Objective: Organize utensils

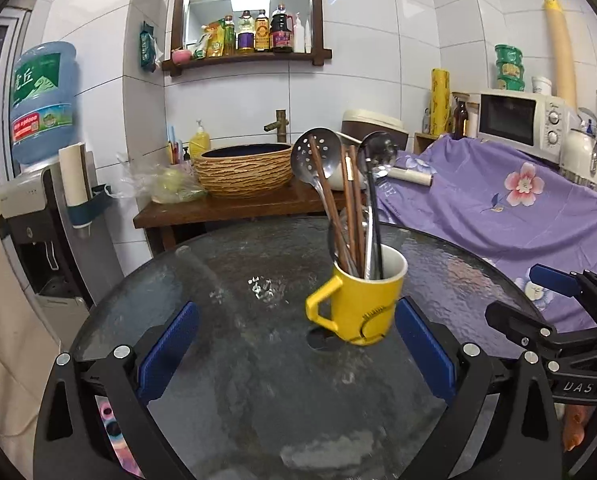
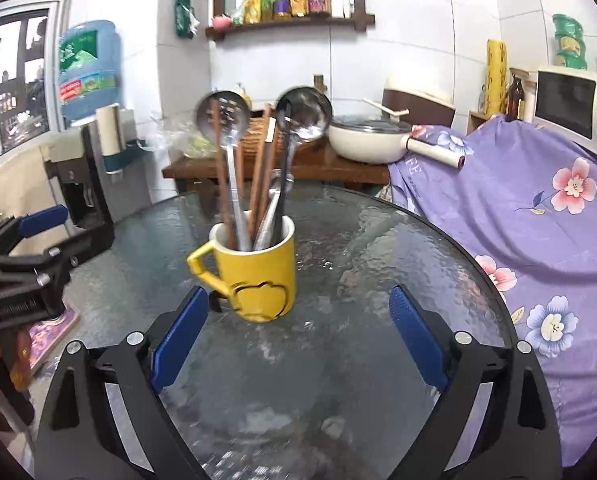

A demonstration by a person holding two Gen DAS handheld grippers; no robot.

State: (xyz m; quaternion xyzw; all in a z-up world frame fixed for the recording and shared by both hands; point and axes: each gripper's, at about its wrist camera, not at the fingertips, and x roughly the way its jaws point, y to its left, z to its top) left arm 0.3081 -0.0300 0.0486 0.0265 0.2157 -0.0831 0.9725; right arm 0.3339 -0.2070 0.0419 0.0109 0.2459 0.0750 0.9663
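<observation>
The left gripper (image 1: 296,346) stands with its blue pads spread wide and nothing between them; only bare glass shows in the gap, and the yellow mug (image 1: 360,300) sits just beside its right-hand pad, apart from it as far as the left wrist view shows. Moving rightward, the mug stands upright near the middle of the round glass table (image 1: 234,360), its handle turned to the left. Out of it rise the utensils, all resting inside the mug: a slotted spoon (image 1: 313,157), a few brown wooden chopsticks (image 1: 352,216), and a steel ladle (image 1: 378,152) with a dark handle. A further small metal piece seems tucked low among them, though what it is I cannot tell. Further right, the right gripper (image 2: 298,340) is likewise released and empty-handed, its pads well clear of the mug (image 2: 258,276), which lies ahead and slightly left of its gap.

No loose utensil shows on the glass in either view. Judging by that, the gathering appears done, with every visible piece already standing in the mug. What remains, if anything, looks minor: perhaps straightening the leaning handles or drawing both tools back.
</observation>
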